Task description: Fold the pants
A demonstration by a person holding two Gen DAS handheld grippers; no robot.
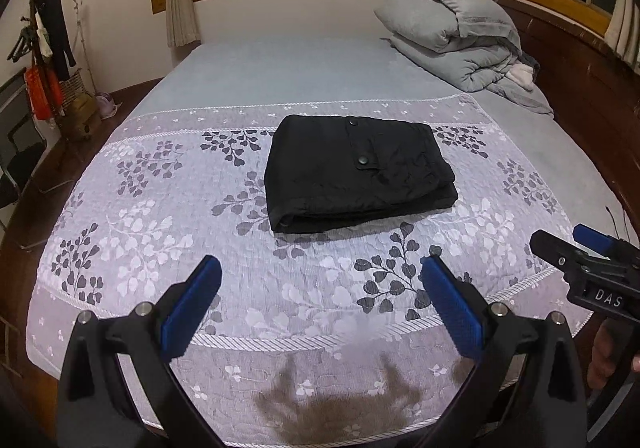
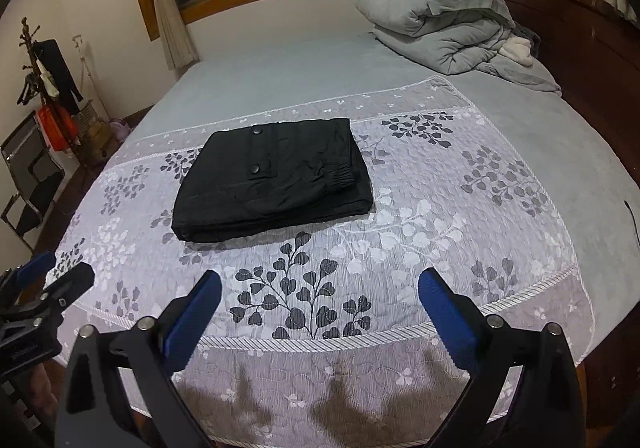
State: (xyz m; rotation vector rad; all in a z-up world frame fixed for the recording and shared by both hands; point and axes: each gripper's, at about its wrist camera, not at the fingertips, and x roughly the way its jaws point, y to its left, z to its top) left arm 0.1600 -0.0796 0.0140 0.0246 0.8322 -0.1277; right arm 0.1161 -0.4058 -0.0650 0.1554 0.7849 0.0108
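The black pants (image 1: 358, 171) lie folded into a flat rectangle on the leaf-patterned bedspread (image 1: 160, 248), with two snap buttons on top. They also show in the right wrist view (image 2: 272, 179). My left gripper (image 1: 320, 276) is open and empty, held above the near part of the bedspread, short of the pants. My right gripper (image 2: 320, 288) is open and empty, also short of the pants. The right gripper shows at the right edge of the left wrist view (image 1: 576, 244). The left gripper shows at the left edge of the right wrist view (image 2: 52, 276).
A folded grey duvet (image 1: 452, 39) lies at the far right of the bed by the dark wooden headboard (image 1: 580, 67). A coat rack (image 1: 44, 47) with clothes and a chair (image 1: 20, 151) stand left of the bed. Windows are in the far wall.
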